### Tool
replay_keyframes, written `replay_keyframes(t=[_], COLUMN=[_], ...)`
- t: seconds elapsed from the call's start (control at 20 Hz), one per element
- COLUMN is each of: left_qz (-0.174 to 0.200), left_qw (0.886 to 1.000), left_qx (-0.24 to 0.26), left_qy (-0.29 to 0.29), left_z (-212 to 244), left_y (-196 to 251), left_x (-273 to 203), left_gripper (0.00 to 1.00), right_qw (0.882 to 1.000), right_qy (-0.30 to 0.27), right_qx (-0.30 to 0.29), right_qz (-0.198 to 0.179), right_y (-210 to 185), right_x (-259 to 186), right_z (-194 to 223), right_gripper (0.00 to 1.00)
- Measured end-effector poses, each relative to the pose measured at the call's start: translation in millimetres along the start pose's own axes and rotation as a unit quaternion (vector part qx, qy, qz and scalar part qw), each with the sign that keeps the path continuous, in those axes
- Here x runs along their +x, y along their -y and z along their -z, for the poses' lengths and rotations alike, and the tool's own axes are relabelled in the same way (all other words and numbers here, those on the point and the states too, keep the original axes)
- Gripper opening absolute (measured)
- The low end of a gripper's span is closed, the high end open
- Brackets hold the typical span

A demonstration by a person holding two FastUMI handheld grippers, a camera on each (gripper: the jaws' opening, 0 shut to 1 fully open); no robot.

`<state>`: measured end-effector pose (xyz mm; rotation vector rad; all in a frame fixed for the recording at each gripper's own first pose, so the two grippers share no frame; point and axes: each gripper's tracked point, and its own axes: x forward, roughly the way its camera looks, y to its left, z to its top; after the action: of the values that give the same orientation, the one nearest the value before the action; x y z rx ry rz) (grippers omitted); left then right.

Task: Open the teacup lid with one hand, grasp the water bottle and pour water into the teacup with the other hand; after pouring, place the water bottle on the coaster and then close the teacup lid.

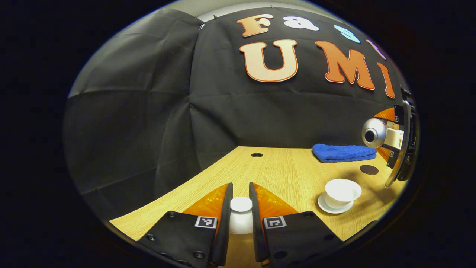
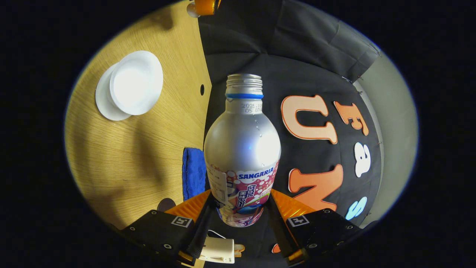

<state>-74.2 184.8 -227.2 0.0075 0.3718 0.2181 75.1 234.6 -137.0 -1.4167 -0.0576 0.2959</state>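
A: In the left gripper view, what is the left gripper (image 1: 241, 208) doing?

B: Its jaws are closed on the teacup lid (image 1: 241, 204), held low over the tabletop's (image 1: 282, 175) near edge. The one open teacup (image 1: 342, 192) sits on its one saucer (image 1: 322, 205) towards the right edge, with one dark coaster (image 1: 369, 169) behind it and one blue cloth (image 1: 344, 152) at the far edge.

A: And the right gripper view?

B: The right gripper (image 2: 240, 208) has both fingers clamping the one water bottle (image 2: 241, 149), uncapped and tipped on its side, well apart from the cup.

A: How to pour well?

B: I'd judge: bring the bottle's mouth directly above the cup, tilt slowly, and keep the lid aside.
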Motion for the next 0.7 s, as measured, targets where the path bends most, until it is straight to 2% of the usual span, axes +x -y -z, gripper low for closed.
replay_keyframes(t=[0.15, 0.3, 0.35, 0.4, 0.7], left_qz=[-0.004, -0.007, -0.008, -0.007, -0.008], left_qw=[1.000, 1.000, 1.000, 1.000, 1.000], left_qx=[-0.001, 0.000, 0.000, 0.000, -0.002], left_qy=[0.001, 0.002, 0.002, 0.002, -0.001], left_z=[-0.4, -1.3, -0.5, -0.2, 1.2], left_y=[-1.5, -1.6, -2.2, -1.6, -1.6], left_x=[-0.2, -0.5, -0.9, -0.8, -2.1], left_gripper=[0.31, 0.31, 0.31, 0.31, 0.32], right_qw=[0.999, 0.999, 0.998, 0.998, 0.995], right_qy=[0.011, 0.016, 0.017, 0.019, 0.029], right_qx=[-0.031, -0.043, -0.047, -0.050, -0.080], right_qz=[0.024, 0.030, 0.032, 0.033, 0.045], right_y=[14.6, 18.6, 20.3, 22.0, 32.7], right_x=[2.5, 4.2, 4.7, 5.4, 7.5], right_z=[-4.9, -6.1, -6.4, -7.8, -7.3], right_gripper=[0.78, 0.78, 0.75, 0.78, 0.78])
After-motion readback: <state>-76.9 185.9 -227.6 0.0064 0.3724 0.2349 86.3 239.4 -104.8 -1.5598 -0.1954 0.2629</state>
